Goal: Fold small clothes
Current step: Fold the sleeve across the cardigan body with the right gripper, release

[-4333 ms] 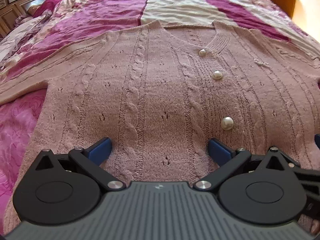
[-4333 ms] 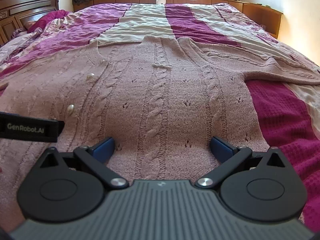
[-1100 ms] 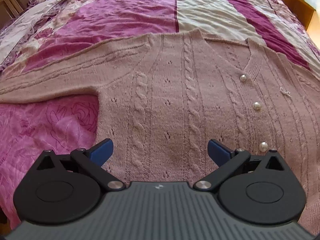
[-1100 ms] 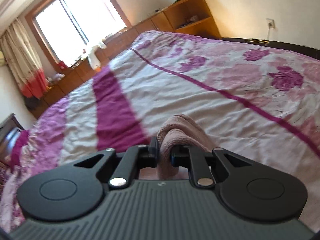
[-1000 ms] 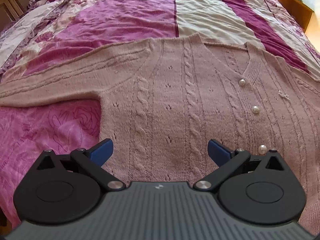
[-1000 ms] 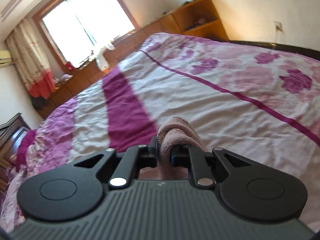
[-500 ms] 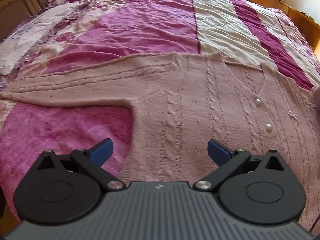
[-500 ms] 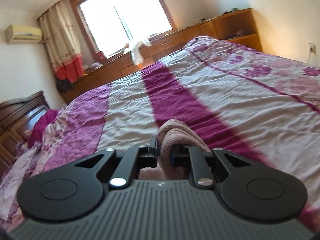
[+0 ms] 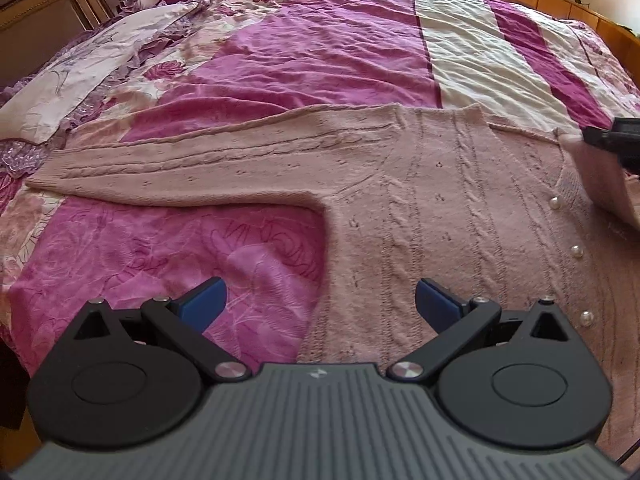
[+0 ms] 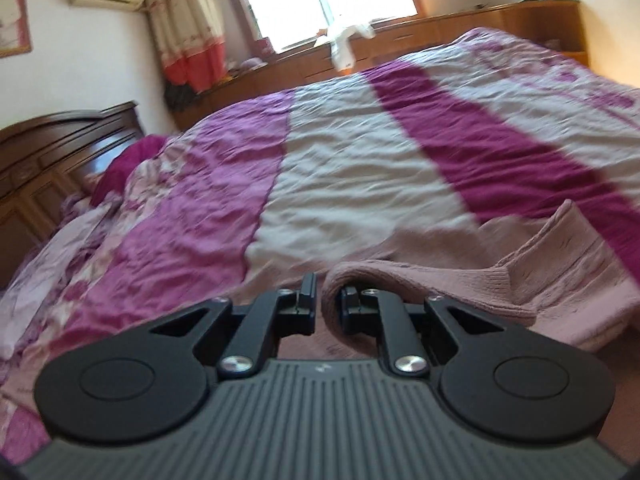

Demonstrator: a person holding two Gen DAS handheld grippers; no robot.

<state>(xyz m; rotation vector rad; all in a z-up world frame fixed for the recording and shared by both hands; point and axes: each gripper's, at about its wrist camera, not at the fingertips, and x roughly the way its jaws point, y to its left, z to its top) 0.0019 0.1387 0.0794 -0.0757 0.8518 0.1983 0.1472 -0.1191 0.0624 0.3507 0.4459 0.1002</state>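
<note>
A pink cable-knit cardigan (image 9: 420,208) with pearl buttons (image 9: 576,251) lies flat on the bed, its left sleeve (image 9: 180,172) stretched out sideways. My left gripper (image 9: 320,300) hangs open above the cardigan's left side seam and the bedspread, holding nothing. My right gripper (image 10: 328,304) is shut on the cardigan's other sleeve (image 10: 420,280), which drapes over its right finger and trails off to the right. In the left wrist view that right gripper (image 9: 616,140) shows at the right edge, with the sleeve (image 9: 600,176) hanging over the cardigan's chest.
The striped and floral magenta bedspread (image 9: 320,40) covers the whole bed. Pillows (image 9: 80,68) and a dark wooden headboard (image 10: 60,152) are at the left. A low wooden cabinet (image 10: 440,40) runs under the window beyond the bed.
My right gripper has swung leftward across the bed with the sleeve and now appears at the left wrist view's right edge. My left gripper has drifted left, showing more of the outstretched sleeve.
</note>
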